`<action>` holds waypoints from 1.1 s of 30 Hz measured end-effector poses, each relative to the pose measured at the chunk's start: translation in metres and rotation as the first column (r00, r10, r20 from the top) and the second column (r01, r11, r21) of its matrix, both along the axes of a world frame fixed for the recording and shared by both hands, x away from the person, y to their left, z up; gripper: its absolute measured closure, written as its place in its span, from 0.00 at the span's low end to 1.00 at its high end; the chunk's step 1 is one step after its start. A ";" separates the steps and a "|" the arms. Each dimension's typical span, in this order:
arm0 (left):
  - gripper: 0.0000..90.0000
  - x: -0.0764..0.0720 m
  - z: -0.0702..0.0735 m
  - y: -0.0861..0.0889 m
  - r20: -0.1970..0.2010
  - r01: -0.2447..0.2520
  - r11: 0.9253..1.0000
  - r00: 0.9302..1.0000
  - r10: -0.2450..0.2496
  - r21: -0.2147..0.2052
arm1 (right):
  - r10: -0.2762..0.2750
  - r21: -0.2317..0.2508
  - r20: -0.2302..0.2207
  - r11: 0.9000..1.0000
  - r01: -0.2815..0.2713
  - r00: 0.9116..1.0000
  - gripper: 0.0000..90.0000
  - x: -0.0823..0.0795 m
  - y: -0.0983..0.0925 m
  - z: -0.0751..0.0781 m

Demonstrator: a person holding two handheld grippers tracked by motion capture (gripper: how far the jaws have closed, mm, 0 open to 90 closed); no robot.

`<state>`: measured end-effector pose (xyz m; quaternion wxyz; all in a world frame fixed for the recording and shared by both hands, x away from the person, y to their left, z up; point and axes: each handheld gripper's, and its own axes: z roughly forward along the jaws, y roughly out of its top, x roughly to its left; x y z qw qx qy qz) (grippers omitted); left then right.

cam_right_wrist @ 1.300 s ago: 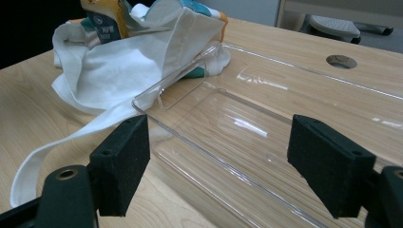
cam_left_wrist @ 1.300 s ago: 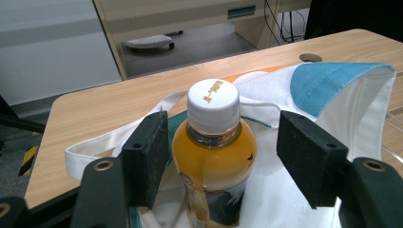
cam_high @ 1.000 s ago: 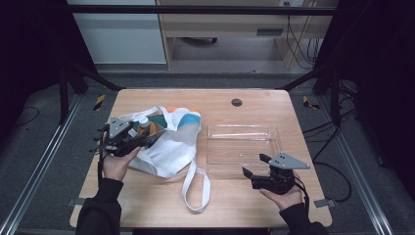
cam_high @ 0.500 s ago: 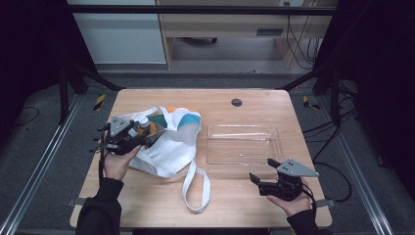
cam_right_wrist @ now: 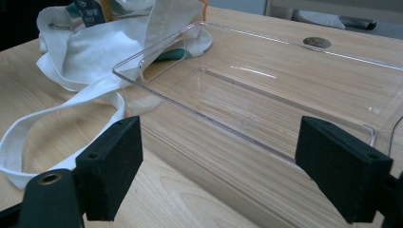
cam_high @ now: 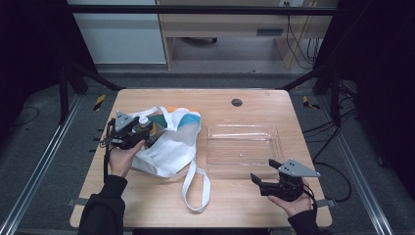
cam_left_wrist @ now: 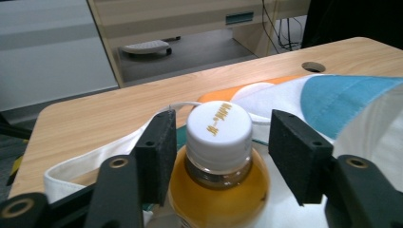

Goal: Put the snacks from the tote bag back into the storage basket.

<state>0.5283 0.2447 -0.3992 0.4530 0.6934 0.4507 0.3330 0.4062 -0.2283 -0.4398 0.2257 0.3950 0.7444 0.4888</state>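
A small bottle (cam_left_wrist: 218,128) of amber liquid with a white cap stands up out of a white tote bag (cam_high: 169,147) at the table's left. My left gripper (cam_left_wrist: 221,142) straddles it and its jaws have just been closing. The pads flank the cap with a gap on each side and sit close to the shoulder. From above, the left gripper (cam_high: 138,133) rests at the bag's mouth beside the bottle (cam_high: 143,120). My right gripper (cam_high: 263,170) stands open near the front right edge with nothing between its pads. It (cam_right_wrist: 218,161) faces the clear plastic tray (cam_right_wrist: 247,109).
The clear tray (cam_high: 243,127) lies right of the bag, its left end touching the cloth. The bag's long strap (cam_high: 195,188) loops toward the near edge. A round cable hole (cam_high: 237,102) sits at the table's back. Bare wood lies around the right gripper.
My right gripper has drifted slightly toward the table's near right corner. The left hand, the bag and the tray have kept their places.
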 end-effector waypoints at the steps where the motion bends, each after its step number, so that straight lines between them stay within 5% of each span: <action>1: 0.51 0.001 -0.001 0.000 -0.002 0.000 1.000 1.000 0.000 -0.002 | 0.000 0.000 -0.001 1.000 0.000 1.000 0.18 0.000 0.000 0.000; 9: 0.64 0.008 -0.003 0.000 -0.018 0.009 1.000 1.000 -0.009 -0.008 | 0.000 0.001 -0.001 1.000 0.000 1.000 0.18 0.000 0.001 0.000; 25: 0.65 0.009 0.001 -0.005 -0.035 -0.010 1.000 0.999 0.011 0.015 | -0.001 -0.001 -0.007 1.000 0.001 1.000 0.18 0.002 0.001 -0.001; 33: 0.65 0.001 0.014 -0.001 0.014 -0.021 1.000 1.000 0.022 -0.011 | 0.001 -0.004 -0.005 1.000 -0.001 1.000 0.18 0.001 0.002 -0.001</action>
